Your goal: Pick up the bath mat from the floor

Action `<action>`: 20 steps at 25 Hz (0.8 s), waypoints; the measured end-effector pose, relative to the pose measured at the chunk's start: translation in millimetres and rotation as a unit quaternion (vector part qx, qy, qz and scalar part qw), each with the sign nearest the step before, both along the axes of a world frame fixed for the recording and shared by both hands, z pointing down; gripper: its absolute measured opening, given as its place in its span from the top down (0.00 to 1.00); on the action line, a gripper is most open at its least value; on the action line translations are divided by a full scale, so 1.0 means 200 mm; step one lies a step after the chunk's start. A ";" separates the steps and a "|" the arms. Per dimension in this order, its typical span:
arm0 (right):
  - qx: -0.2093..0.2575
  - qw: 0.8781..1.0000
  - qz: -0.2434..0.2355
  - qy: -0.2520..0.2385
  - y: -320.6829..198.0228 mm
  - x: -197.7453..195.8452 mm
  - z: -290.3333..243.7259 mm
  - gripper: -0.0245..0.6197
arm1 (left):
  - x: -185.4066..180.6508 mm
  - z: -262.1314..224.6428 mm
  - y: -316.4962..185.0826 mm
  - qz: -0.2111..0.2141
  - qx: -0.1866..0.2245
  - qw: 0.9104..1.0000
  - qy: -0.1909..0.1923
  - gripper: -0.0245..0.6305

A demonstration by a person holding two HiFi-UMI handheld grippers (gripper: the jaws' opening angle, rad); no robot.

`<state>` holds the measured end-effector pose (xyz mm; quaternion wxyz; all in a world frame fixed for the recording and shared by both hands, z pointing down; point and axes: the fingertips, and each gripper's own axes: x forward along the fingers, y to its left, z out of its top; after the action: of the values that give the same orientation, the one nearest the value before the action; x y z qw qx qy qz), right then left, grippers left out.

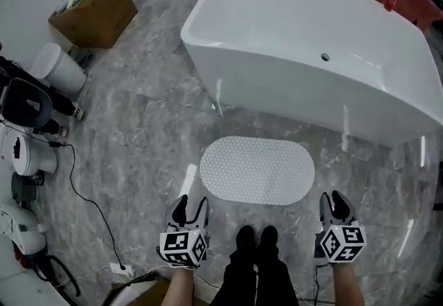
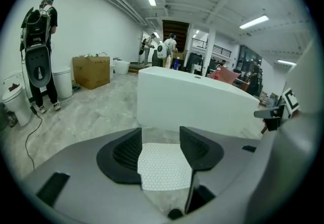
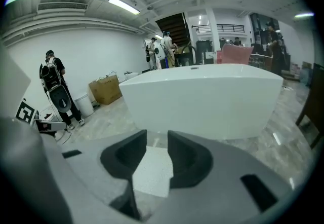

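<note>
The bath mat (image 1: 257, 170) is a white oval with a dotted texture, lying flat on the grey marble floor in front of the bathtub. My left gripper (image 1: 190, 209) hovers just off the mat's near left edge, jaws apart and empty. My right gripper (image 1: 333, 202) is off the mat's near right end, also with a gap between its jaws and nothing in them. In the left gripper view, the mat (image 2: 161, 167) shows on the floor beyond the left gripper (image 2: 161, 137). The right gripper view frames the mat (image 3: 152, 170) between the narrower jaws of the right gripper (image 3: 157, 139).
A white bathtub (image 1: 311, 48) stands just behind the mat. A cardboard box (image 1: 93, 10) sits at the far left, with toilets and equipment (image 1: 28, 111) along the left edge and a cable (image 1: 86, 194) trailing across the floor. My shoes (image 1: 256, 237) stand between the grippers. A person (image 2: 38, 50) stands at left.
</note>
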<state>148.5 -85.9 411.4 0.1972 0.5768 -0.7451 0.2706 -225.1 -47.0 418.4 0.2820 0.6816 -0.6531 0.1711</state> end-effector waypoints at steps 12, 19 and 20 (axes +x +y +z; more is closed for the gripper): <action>-0.021 0.999 -0.015 0.022 -0.20 -0.01 1.26 0.76 | -0.09 1.24 -0.20 0.006 -0.028 1.000 -0.013 0.61; -0.004 0.999 -0.033 0.026 -0.45 -0.05 1.77 0.76 | -0.18 1.82 -0.38 -0.017 -0.029 0.999 -0.017 0.60; -0.002 0.999 -0.035 0.028 -0.48 -0.05 1.83 0.76 | -0.19 1.89 -0.40 -0.020 -0.030 0.999 -0.017 0.60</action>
<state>138.9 -181.8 776.8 0.2283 0.5573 -0.7587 0.2484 -263.4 -128.0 797.3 0.2941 0.6568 -0.6659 0.1967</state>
